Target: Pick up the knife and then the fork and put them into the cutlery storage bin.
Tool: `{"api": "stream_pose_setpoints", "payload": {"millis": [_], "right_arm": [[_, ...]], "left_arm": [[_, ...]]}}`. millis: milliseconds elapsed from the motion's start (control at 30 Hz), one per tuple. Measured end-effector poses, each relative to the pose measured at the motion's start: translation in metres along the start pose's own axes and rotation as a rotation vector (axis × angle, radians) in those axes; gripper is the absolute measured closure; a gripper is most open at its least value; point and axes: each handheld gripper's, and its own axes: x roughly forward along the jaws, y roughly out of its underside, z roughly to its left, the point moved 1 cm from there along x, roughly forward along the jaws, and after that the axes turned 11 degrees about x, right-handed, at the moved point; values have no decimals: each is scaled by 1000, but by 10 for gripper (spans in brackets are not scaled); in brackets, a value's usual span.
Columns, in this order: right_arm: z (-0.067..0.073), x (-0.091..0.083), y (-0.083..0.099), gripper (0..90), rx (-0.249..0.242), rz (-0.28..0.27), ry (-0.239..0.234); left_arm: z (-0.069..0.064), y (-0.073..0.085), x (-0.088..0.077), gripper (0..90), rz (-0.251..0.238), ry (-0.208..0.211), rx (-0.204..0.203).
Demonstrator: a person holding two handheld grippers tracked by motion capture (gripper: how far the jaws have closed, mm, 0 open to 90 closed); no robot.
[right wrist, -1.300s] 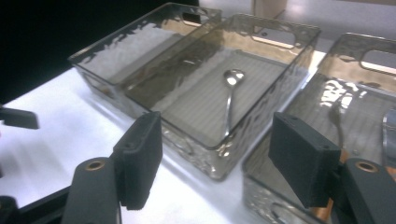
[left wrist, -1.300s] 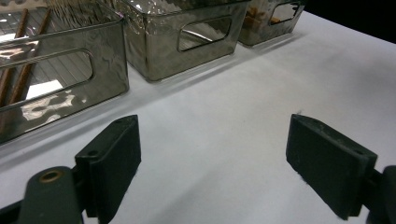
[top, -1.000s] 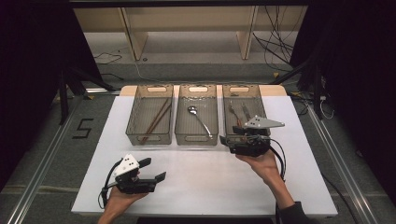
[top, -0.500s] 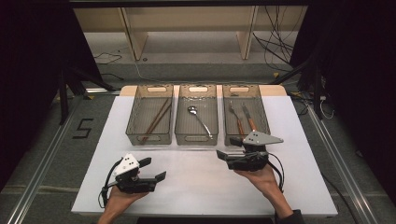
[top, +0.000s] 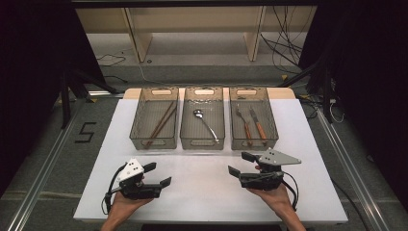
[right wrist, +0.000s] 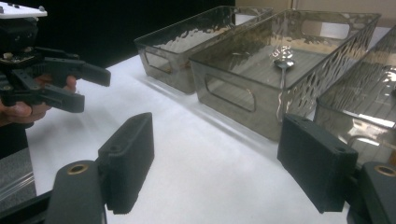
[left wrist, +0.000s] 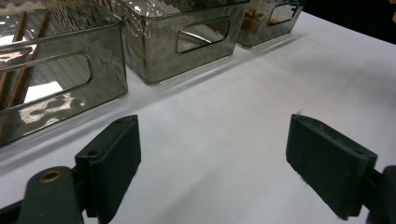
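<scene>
Three smoky clear bins (top: 202, 120) stand side by side at the far edge of a white desk (top: 207, 192); chopsticks (top: 161, 122), spoon (top: 204, 124), fork and knife (top: 252, 126) lie sorted inside; left claw (top: 159, 175) and right claw (top: 241, 163) hover near the front edge, both spread, pinching nothing; grey floor and dark curtains surround.

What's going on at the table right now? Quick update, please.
Left gripper open, empty, low over the table. Right gripper jaws just opened, nothing between them. Two forks lie in the right bin, near the right gripper. White tabletop between grippers bare.
</scene>
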Motion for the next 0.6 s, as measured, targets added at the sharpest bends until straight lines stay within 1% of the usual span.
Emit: {"api": "stream_pose_setpoints", "payload": {"millis": [267,333,500,600], "right_arm": [[1,-7,15,264,4,-14,8],[1,-8,19,261,2,-16,9],[-4,-14,31,260,7,-23,29],[-6,-18,38,260,18,-31,37]], "left_arm": [[0,1,-4,177,-10,-1,4],[0,0,-5,177,-15,1,-3],[-1,1,-7,177,-21,3,-7],[-1,1,-8,177,-24,3,-6]]}}
